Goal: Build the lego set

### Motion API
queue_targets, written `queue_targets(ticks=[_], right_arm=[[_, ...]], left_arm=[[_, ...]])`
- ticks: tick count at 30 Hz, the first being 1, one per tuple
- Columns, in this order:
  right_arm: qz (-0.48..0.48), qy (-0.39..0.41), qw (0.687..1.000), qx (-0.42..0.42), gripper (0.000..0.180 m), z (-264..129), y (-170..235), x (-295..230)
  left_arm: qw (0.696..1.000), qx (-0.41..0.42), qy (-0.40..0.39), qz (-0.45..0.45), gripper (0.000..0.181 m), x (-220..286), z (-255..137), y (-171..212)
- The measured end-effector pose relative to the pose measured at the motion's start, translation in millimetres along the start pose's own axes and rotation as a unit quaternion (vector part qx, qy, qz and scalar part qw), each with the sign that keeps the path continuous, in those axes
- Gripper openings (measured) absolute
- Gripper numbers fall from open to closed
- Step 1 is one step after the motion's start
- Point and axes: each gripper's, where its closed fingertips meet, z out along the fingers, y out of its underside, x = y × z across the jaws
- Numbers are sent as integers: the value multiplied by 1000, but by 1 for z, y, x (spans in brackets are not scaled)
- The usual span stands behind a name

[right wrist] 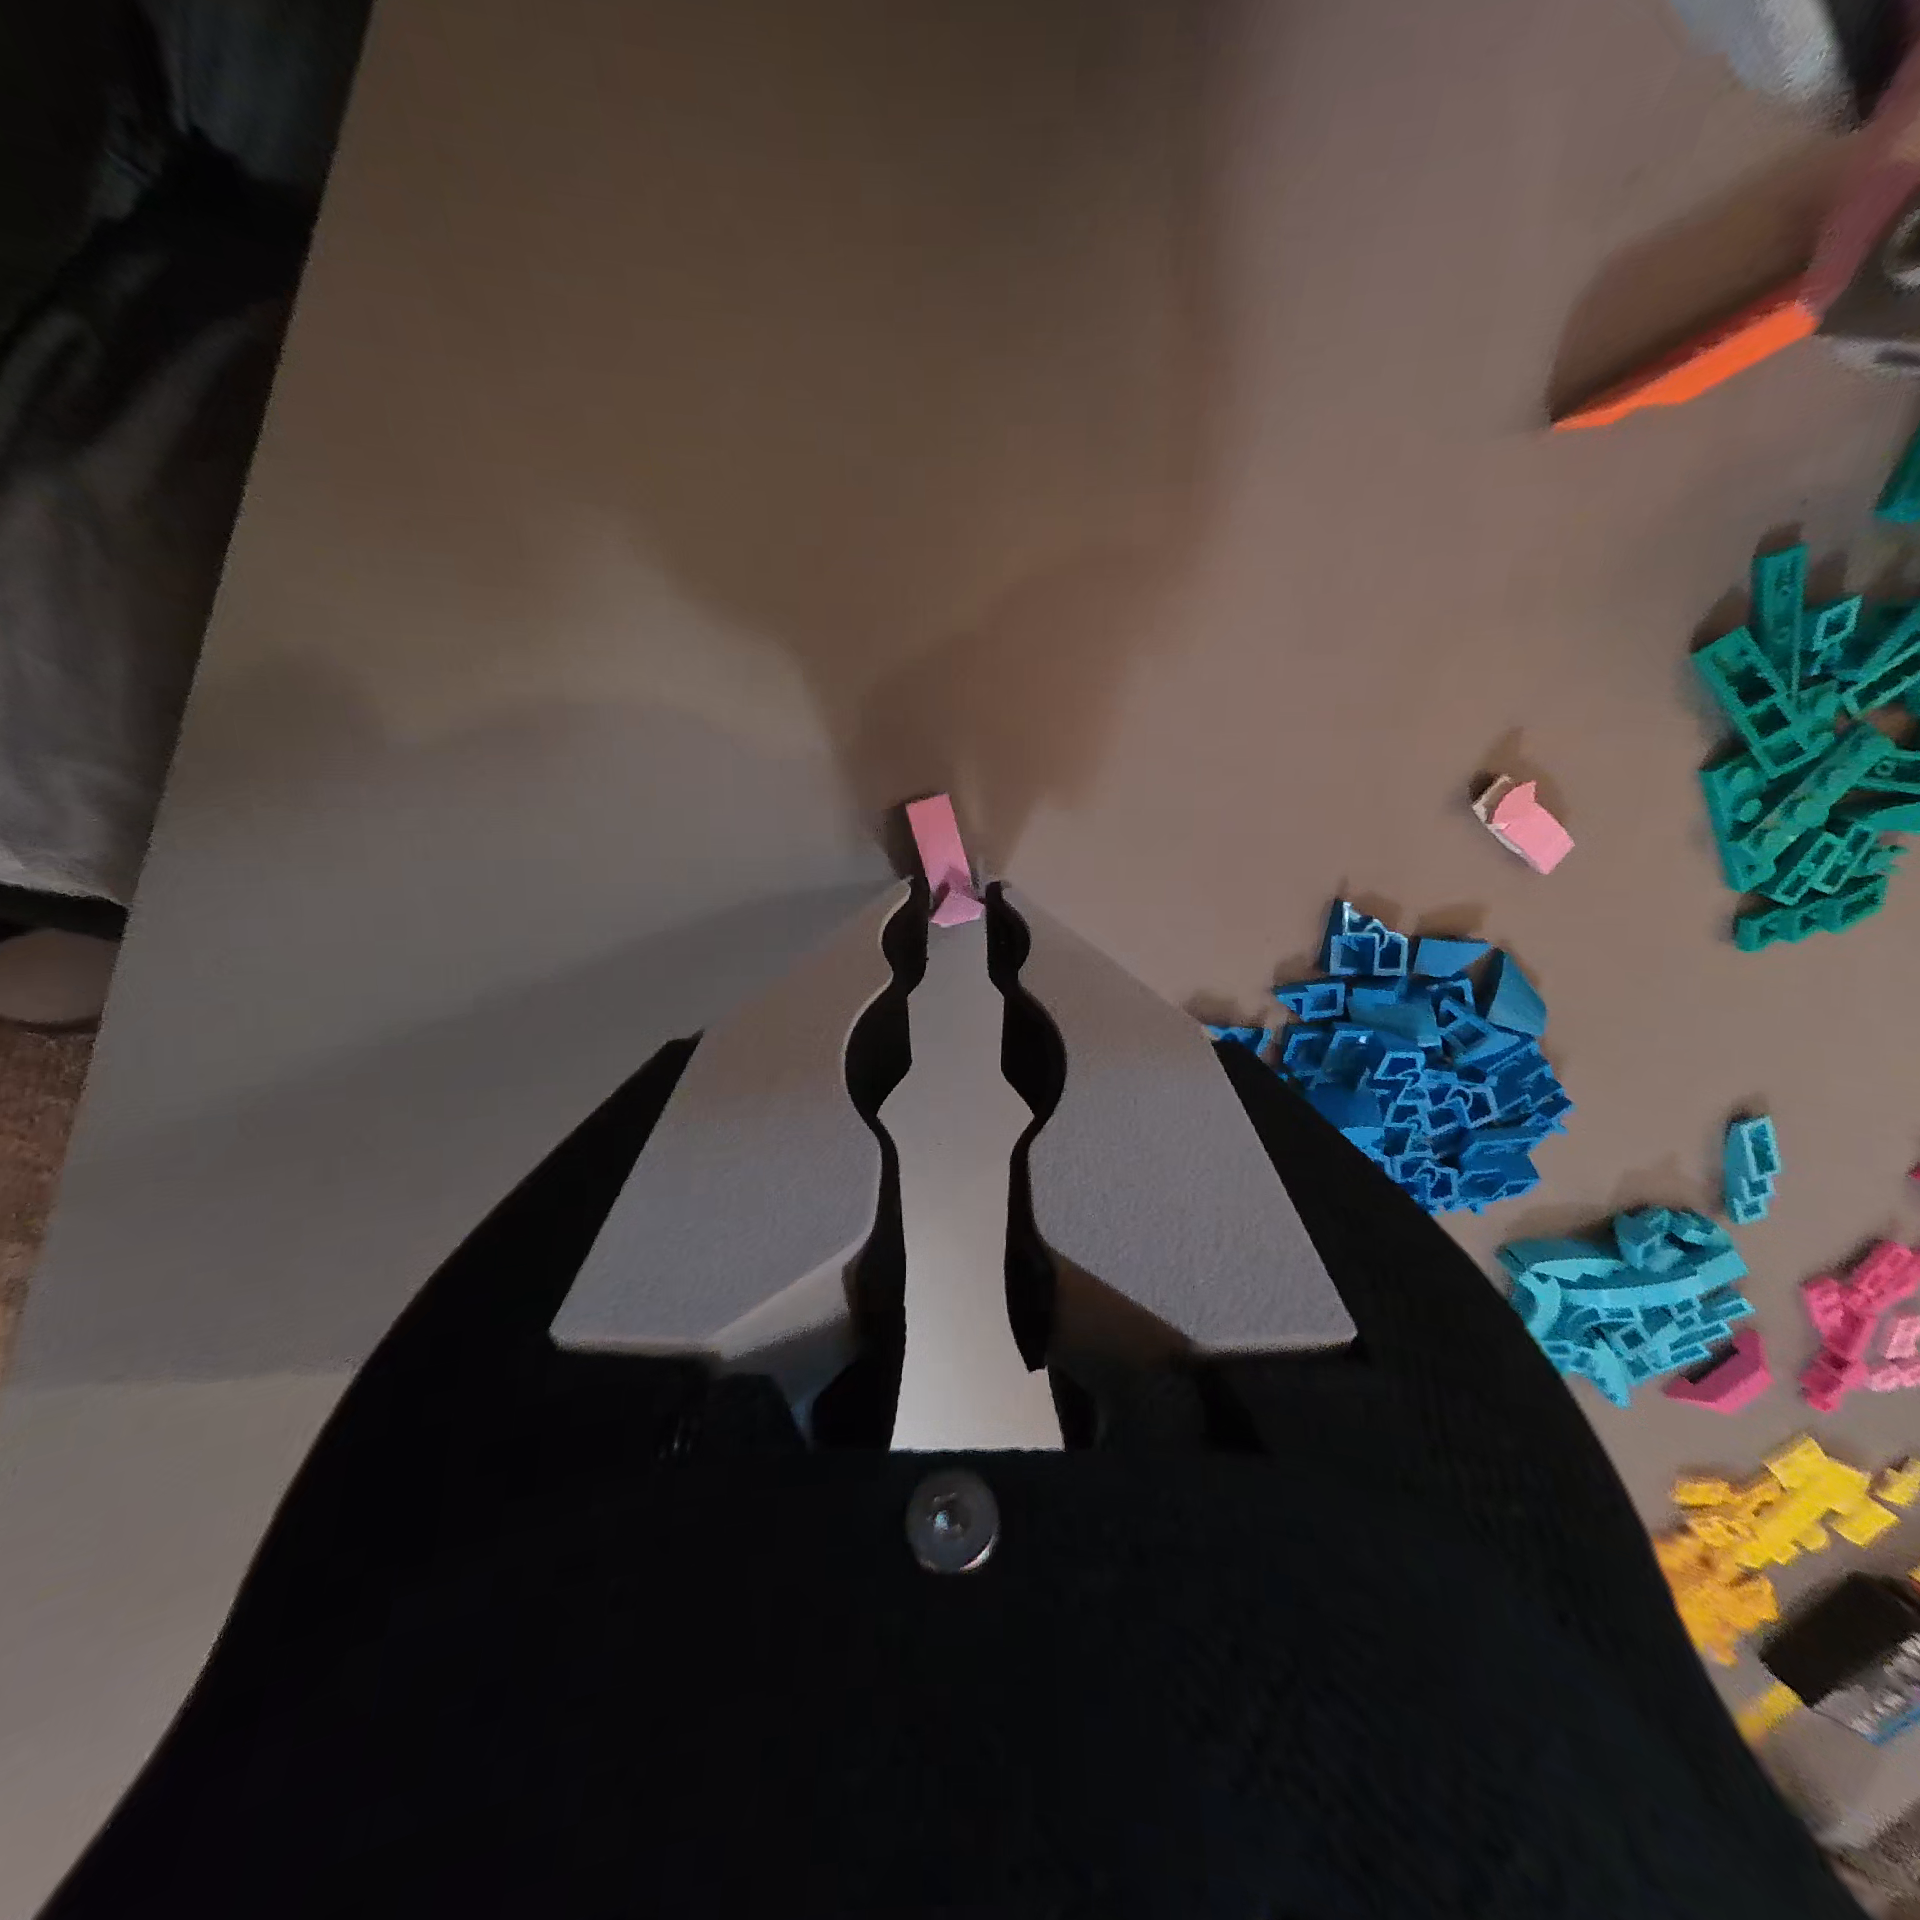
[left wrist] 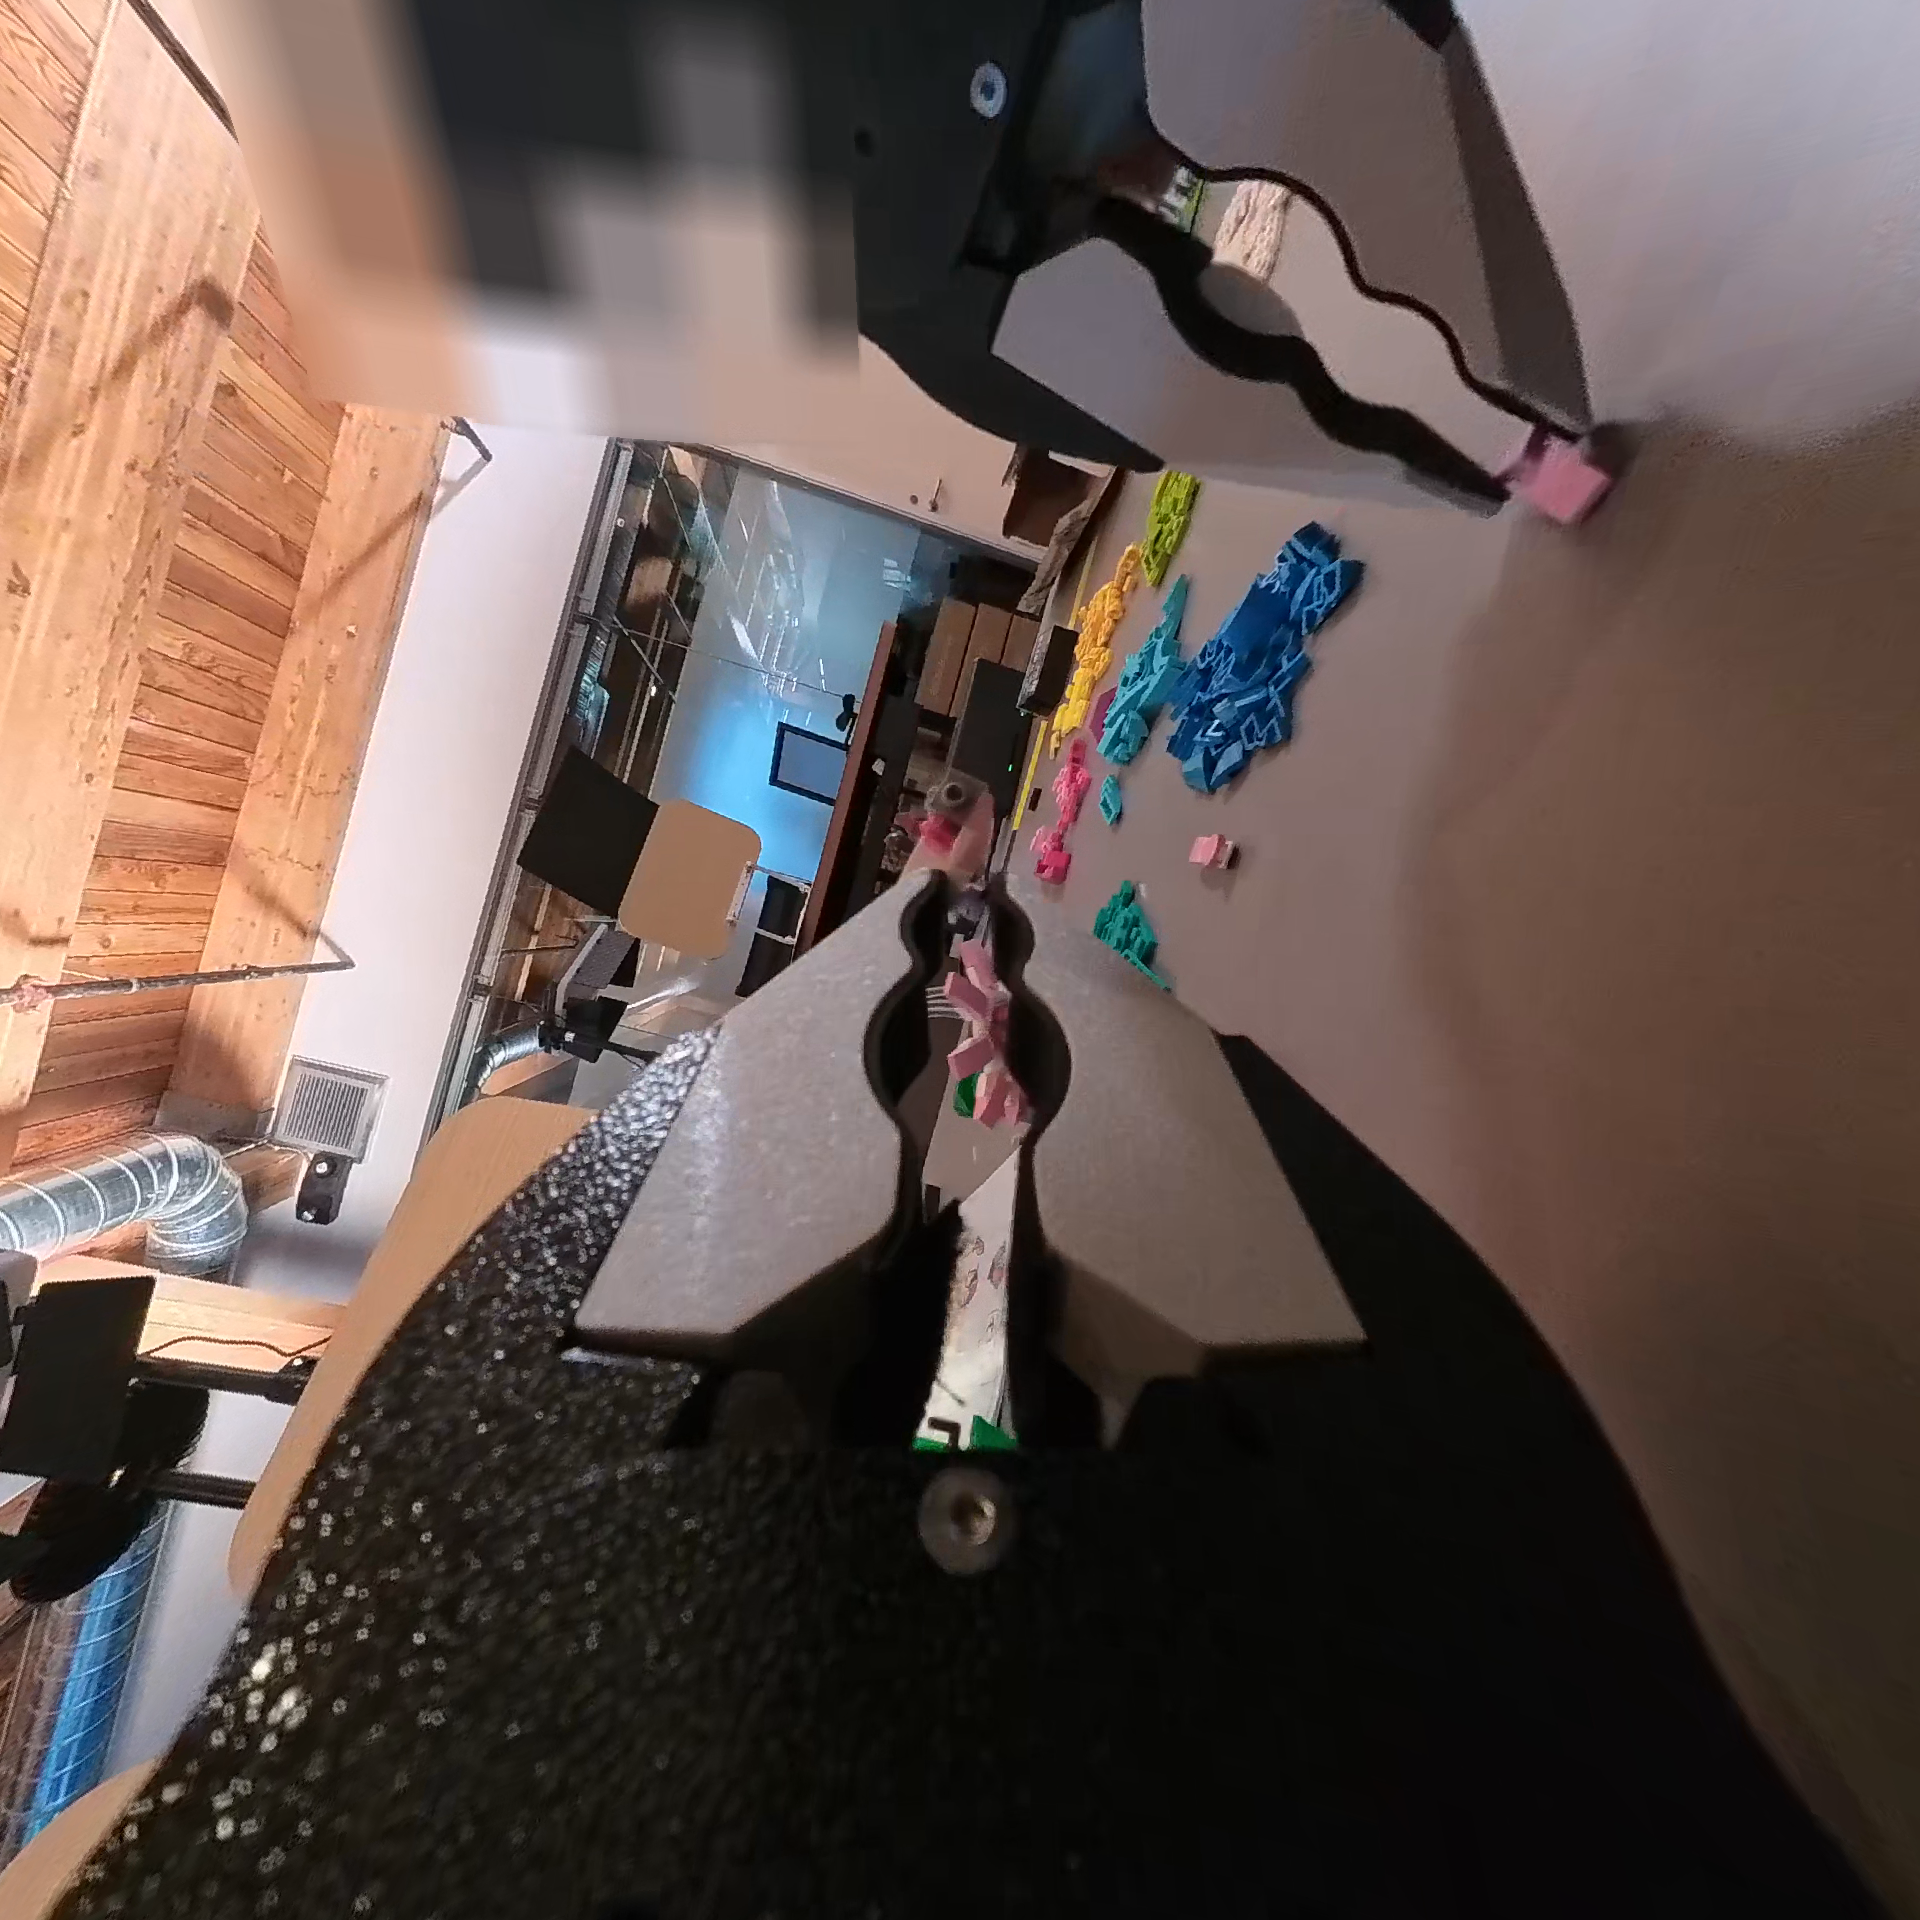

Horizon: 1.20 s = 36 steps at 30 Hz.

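Observation:
My right gripper [right wrist: 954, 899] is shut on a small light pink brick [right wrist: 940, 852] that rests on the tan table [right wrist: 727, 416]. It also shows in the left wrist view [left wrist: 1527, 478], with the brick [left wrist: 1564, 488] at its tips. My left gripper [left wrist: 966, 899] is held up and tilted sideways, jaws close together with nothing clearly clamped. Through their gap I see light pink pieces [left wrist: 987, 1039] and a booklet [left wrist: 977, 1299]. Another light pink brick [right wrist: 1527, 821] lies loose on the table.
Sorted brick piles lie to the right: dark blue [right wrist: 1423, 1091], teal green [right wrist: 1808, 748], light blue [right wrist: 1621, 1309], hot pink [right wrist: 1860, 1330], yellow [right wrist: 1745, 1527]. A blurred orange part [right wrist: 1704, 358] is at the upper right. The table's edge runs down the left.

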Motion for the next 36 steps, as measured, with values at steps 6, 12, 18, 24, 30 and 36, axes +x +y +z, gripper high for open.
queue_targets(ticks=[6, 12, 18, 24, 30, 36], right_arm=[[37, 62, 997, 17, 24, -6, 2, 0], [294, 221, 926, 79, 29, -32, 14, 12], [473, 374, 783, 154, 62, -35, 7, 12], [455, 415, 777, 129, 61, -27, 2, 27], [486, 382, 778, 114, 58, -12, 7, 18], [505, 362, 776, 112, 53, -13, 13, 5]], left_arm=[[1000, -1, 5, -10, 5, 0, 0, 3], [1000, -3, 12, -13, 5, 2, 0, 4], [1000, -4, 20, -12, 6, 6, 1, 4], [1000, -5, 23, -12, 6, 7, 0, 4], [1000, -5, 23, -11, 6, 7, 0, 4], [1000, -7, 25, -11, 6, 7, 0, 4]])
